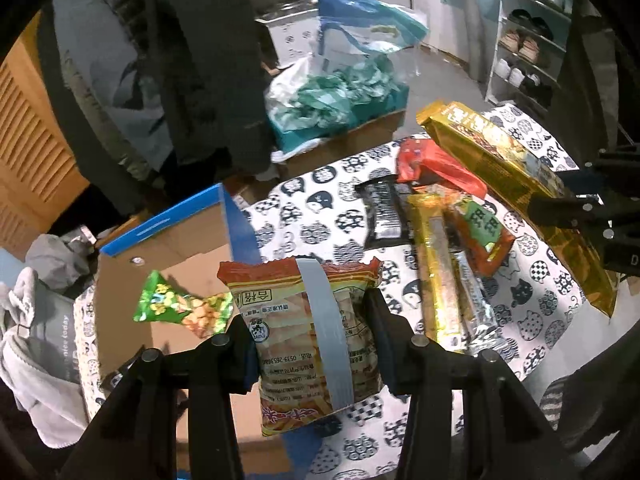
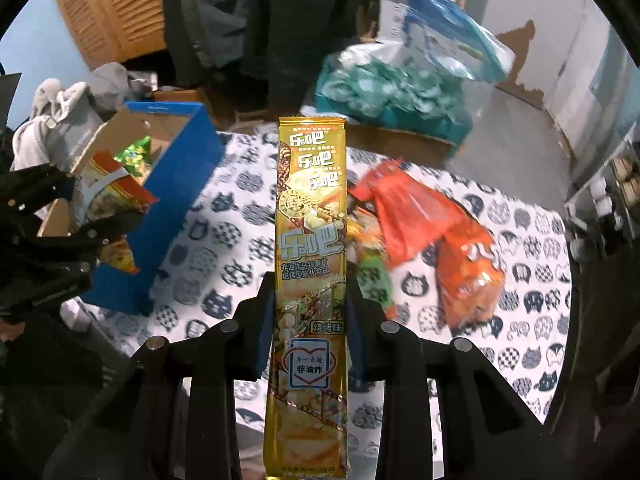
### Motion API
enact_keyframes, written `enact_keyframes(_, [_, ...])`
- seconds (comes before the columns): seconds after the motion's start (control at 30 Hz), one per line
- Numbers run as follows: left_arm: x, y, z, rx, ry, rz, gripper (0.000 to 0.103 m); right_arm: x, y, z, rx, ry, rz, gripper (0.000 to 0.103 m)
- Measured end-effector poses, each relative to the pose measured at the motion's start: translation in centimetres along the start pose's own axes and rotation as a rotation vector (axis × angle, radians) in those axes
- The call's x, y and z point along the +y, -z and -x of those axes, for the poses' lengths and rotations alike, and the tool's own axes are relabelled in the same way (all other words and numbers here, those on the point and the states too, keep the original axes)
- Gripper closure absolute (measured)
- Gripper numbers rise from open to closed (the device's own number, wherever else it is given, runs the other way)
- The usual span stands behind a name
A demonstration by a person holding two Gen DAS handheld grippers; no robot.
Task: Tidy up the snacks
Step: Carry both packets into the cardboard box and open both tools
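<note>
My left tongs point(image 1: 312, 344) grip the crisp packet point(image 1: 316, 344), right tongs point(image 2: 308, 320) the gold pack point(image 2: 310, 280); I should lower each squarely into the blue box point(image 2: 180, 184) at frame left.

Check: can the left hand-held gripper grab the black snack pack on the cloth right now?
Probably not: the left hand-held gripper is already shut on an orange snack bag, so the black snack pack, lying unobstructed, must wait until that's dropped.
</note>
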State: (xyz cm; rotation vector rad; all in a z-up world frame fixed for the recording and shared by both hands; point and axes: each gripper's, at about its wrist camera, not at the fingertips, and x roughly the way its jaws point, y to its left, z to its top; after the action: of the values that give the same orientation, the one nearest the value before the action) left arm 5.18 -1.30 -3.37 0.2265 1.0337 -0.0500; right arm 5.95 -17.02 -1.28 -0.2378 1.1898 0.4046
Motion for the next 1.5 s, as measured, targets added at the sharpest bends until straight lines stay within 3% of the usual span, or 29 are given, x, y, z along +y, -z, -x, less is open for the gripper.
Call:
enact_keyframes(0.5, [7.6,3.3,-0.1,-0.002,-0.047,0.102,0.056,7.3,-5.0,-1.8,-0.002,-0.053,0.087,0.073])
enact_keyframes(1.17, [16.3,8.2,-1.2,0.035,-0.134,0.215,0.056,18.1,-9.9,-6.7,0.066,-0.138,0.22,0.073])
enact_keyframes(1.5, [20.0,10.2,-3.0,0.079,-0.113,0.321,0.056,21.8,-11.5,-9.7,0.116,-0.187,0.22,0.073])
